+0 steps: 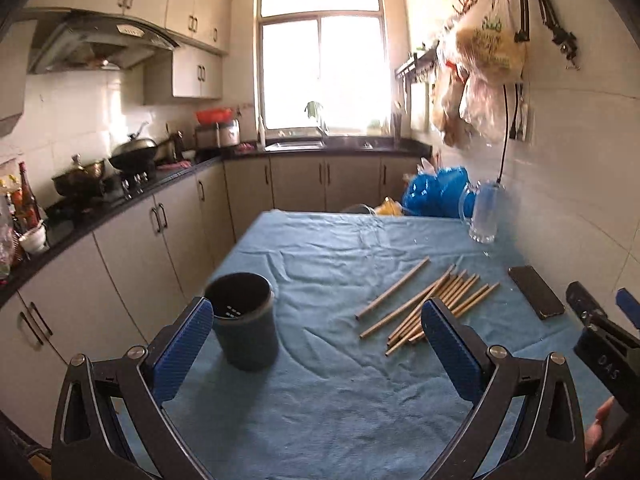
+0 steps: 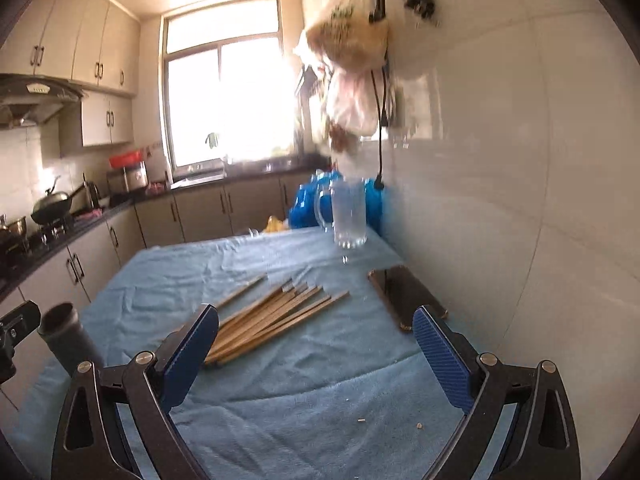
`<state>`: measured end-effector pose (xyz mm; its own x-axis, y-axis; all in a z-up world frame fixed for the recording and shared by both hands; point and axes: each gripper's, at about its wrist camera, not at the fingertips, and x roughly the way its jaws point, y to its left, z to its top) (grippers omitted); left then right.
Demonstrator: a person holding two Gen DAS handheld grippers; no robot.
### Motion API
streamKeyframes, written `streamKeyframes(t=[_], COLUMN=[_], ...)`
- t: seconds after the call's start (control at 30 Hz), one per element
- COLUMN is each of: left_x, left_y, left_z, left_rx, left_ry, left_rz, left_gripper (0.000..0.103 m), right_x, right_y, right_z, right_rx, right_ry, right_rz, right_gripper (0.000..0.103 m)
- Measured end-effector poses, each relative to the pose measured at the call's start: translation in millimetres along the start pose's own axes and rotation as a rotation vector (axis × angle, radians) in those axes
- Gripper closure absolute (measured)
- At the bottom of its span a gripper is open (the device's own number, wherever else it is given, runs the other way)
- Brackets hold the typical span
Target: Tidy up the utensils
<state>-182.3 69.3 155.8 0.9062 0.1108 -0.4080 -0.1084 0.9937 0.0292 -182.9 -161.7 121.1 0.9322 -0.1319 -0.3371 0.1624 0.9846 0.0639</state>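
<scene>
Several wooden chopsticks point(image 1: 432, 304) point(image 2: 276, 314) lie in a loose pile on the blue tablecloth point(image 1: 340, 400). A dark round holder cup point(image 1: 245, 322) point(image 2: 66, 334) stands upright and looks empty, left of the pile. My left gripper point(image 1: 316, 316) is open above the cloth; its left finger sits beside the cup and its right finger overlaps the near end of the pile. My right gripper point(image 2: 316, 326) is open too, low over the cloth, with its left finger just in front of the chopstick ends. Nothing is held by either.
A dark phone point(image 1: 536, 292) point(image 2: 404, 294) lies right of the chopsticks near the tiled wall. A glass mug point(image 1: 482, 212) point(image 2: 348, 214) stands at the table's far right, blue bags point(image 1: 436, 192) behind it. Kitchen cabinets and a counter point(image 1: 120, 200) run along the left.
</scene>
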Motion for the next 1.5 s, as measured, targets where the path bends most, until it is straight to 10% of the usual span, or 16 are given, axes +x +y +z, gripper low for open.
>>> streamKeyframes(t=[0.67, 1.5], left_x=[-24.3, 68.9], left_y=[2.0, -21.1], left_z=[13.9, 28.5], left_rx=[-0.044, 0.013], left_ry=[-0.073, 0.132], left_rz=[-0.044, -0.073], left_gripper=[0.000, 0.000], right_x=[-38.0, 33.6], right_y=[10.7, -13.3], right_z=[5.8, -6.2], right_rx=[-0.045, -0.002], right_ry=[-0.106, 0.067], right_rz=[-0.021, -0.040], right_gripper=[0.000, 0.000])
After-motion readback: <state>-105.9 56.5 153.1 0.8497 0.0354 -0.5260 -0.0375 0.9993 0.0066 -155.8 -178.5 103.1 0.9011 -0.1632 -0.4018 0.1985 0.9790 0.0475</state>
